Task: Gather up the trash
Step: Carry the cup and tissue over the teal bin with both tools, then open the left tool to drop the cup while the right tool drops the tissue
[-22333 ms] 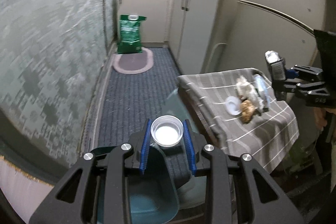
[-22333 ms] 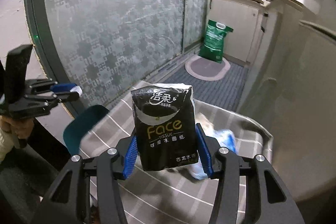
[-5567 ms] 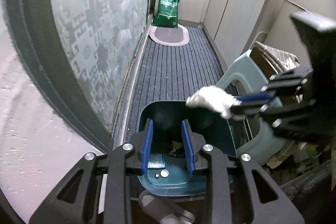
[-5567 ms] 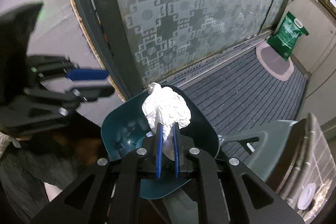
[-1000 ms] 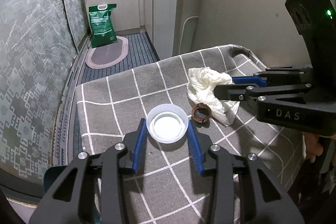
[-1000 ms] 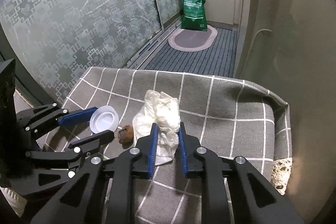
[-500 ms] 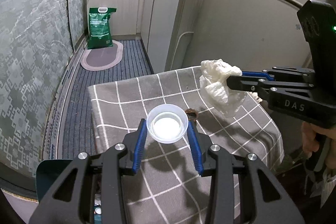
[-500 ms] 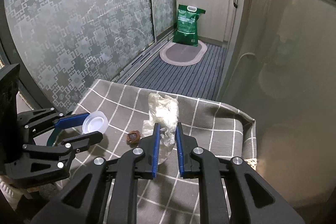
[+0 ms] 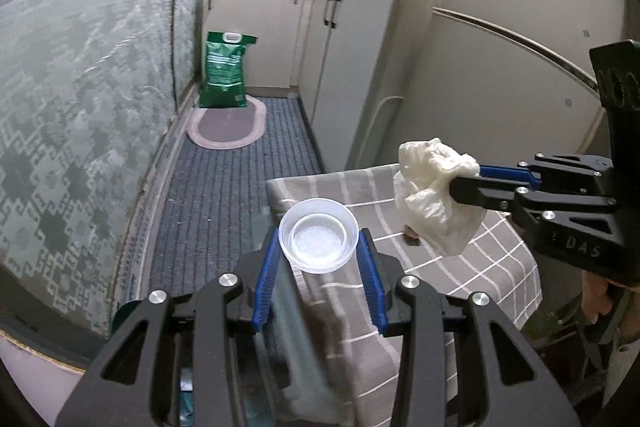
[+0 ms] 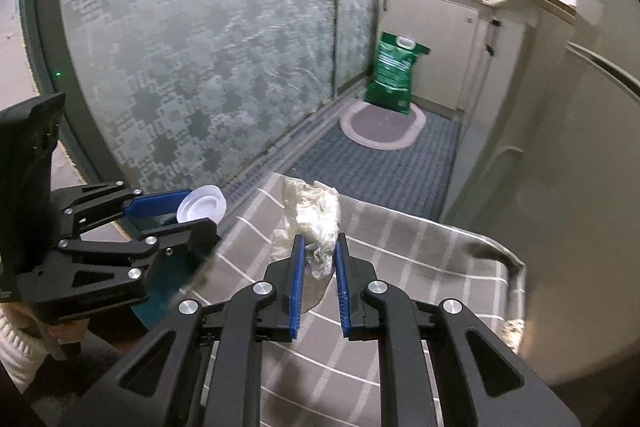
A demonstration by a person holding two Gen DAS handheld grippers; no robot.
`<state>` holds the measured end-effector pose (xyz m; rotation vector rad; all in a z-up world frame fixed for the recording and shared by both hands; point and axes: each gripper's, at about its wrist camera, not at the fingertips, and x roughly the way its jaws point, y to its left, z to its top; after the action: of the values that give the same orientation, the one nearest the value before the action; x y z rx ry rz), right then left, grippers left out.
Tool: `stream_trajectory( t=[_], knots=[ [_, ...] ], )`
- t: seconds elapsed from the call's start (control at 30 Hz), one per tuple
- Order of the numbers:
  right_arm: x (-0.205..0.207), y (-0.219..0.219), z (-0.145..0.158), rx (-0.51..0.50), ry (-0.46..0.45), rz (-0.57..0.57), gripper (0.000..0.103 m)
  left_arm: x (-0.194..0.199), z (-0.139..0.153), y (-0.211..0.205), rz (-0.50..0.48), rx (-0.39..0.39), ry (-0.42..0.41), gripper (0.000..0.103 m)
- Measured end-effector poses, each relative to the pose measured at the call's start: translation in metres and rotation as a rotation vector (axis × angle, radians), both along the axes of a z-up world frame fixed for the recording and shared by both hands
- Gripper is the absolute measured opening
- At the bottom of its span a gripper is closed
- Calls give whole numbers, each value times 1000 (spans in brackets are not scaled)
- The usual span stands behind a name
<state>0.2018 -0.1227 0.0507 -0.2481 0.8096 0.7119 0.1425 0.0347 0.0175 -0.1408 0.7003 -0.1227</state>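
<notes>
While left gripper (image 9: 319, 259) pinches cup (image 9: 318, 241) by its rim and right gripper (image 10: 318, 267) clamps tissue (image 10: 310, 223), cup could pop out mid-carry.

Left wrist view looks along its jaws over the counter's checked cloth (image 9: 472, 267) edge, down the corridor toward the green bag (image 9: 224, 75) and cabinets. Right wrist view sits to its right, facing the same way, angled left toward the patterned glass door (image 10: 192, 47). Both share cloth, rug (image 10: 380, 127), bag, and see each other's gripper.
</notes>
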Motion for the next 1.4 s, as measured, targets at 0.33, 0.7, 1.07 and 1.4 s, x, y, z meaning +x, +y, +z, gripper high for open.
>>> stream_trajectory(
  t=[0.33, 0.7, 1.07, 1.4],
  knots=[
    [-9, 55, -1, 53, 27, 100, 14, -28, -14, 65, 102, 42, 25, 41],
    [-22, 116, -13, 61, 67, 202, 14, -49, -53, 114, 161, 59, 122, 41],
    [-30, 162, -42, -10, 123, 276, 14, -61, -96, 130, 134, 109, 233, 42],
    [-35, 190, -54, -37, 154, 317, 14, -70, -117, 139, 129, 131, 293, 42]
  ],
)
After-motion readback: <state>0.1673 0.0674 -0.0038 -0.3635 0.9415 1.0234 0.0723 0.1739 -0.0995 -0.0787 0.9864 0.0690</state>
